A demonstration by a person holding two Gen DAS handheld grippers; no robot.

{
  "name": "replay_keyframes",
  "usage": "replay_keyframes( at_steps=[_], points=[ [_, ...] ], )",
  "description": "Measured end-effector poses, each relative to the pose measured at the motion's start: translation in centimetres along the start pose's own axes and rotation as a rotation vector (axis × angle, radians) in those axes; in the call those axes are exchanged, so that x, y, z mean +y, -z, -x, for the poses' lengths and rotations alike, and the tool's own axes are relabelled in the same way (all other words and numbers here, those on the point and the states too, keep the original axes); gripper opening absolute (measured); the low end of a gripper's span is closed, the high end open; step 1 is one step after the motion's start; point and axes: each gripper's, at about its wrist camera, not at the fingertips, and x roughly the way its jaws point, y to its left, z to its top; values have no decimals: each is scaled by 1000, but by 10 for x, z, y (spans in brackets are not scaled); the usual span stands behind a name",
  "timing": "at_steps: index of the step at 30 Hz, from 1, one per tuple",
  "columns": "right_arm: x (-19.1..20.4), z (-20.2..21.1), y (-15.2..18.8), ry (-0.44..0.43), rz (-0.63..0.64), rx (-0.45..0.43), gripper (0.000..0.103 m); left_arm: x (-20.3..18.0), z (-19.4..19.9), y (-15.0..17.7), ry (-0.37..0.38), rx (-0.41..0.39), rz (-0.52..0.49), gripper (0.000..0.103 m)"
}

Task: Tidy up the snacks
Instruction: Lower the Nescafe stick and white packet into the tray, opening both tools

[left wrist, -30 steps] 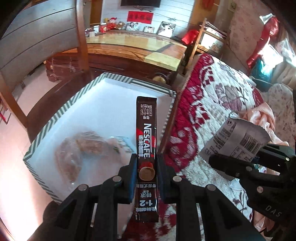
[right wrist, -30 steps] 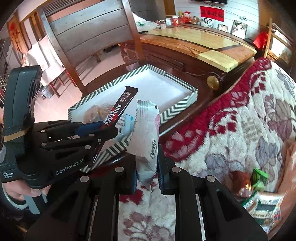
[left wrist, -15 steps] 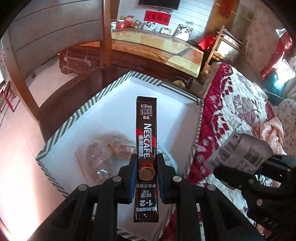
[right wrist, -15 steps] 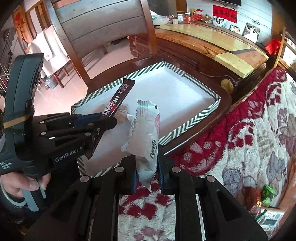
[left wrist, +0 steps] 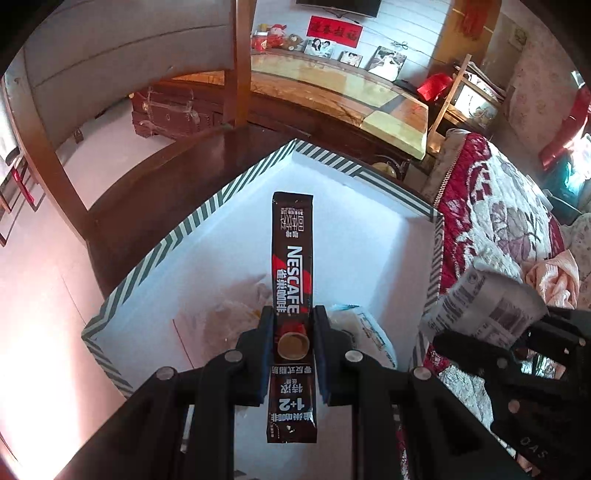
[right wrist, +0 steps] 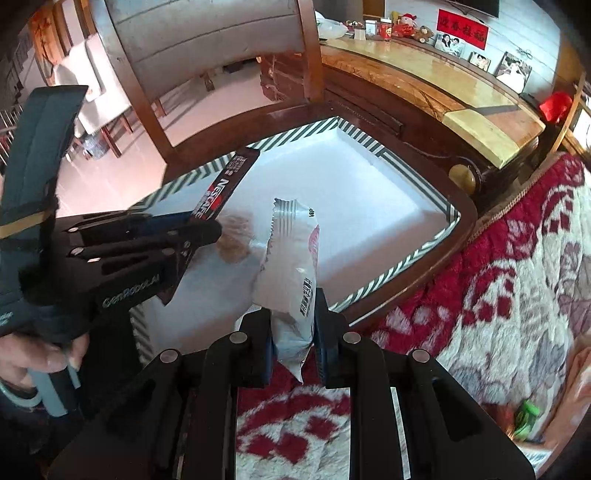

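Fingers of our left gripper (left wrist: 292,332) are clamped on a dark Nescafe coffee stick (left wrist: 291,280), pinched low on its length so most of it stands out over the striped box (left wrist: 192,225). Our right gripper (right wrist: 293,325) is likewise closed tight, on a white snack packet (right wrist: 291,266) gripped near its lower end; it hangs above the box's near edge, partly over the red floral blanket (right wrist: 498,295) beside the box.

Inside the box, a clear bag of brownish snacks (left wrist: 229,314) and another pale packet (left wrist: 365,332) already lie near the near corner, under the coffee stick. So we judge the sorting partly done: some items are in, two are in hand and not yet released. Away from the box, at the blanket's far right edge, a green wrapper (right wrist: 526,421) and perhaps more pieces wait; we cannot tell how many.

The box sits on a dark wooden chair seat (left wrist: 155,177). Beyond the box rises the chair back (right wrist: 207,33), and past that a long wooden cabinet (left wrist: 332,85) with framed photos. Nothing blocks the drop; only the two grippers crowd each other over the box's near edge.
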Motion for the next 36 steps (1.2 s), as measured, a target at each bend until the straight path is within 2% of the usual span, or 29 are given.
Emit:
replay_keyframes(
  at_steps=[12,17,23,25,27,29,30,31,36],
  points=[
    [-8,-56,-29,65,13,122,16,9,-17,-4,-6,21,23,22],
    [2,-62,-30,66,41,129,16,11,-19,-6,-11,22,27,23],
    [8,-52,-25,21,20,113,17,13,-18,-6,-20,14,41,25],
    [11,-43,-22,-1,13,90,19,14,-17,-6,-25,14,47,31],
    [13,-34,-19,-18,4,74,21,14,-16,-5,-19,14,54,51],
    [16,-27,-14,-32,0,64,26,13,-11,-3,-19,-1,61,66],
    [17,-24,-11,-34,-2,61,33,12,-9,-2,-22,-7,63,69],
    [19,-21,-8,-34,-3,57,34,11,-8,-1,-22,-10,63,70],
    [20,-1,11,-50,-29,15,35,7,1,4,-30,-17,54,75]
  ],
)
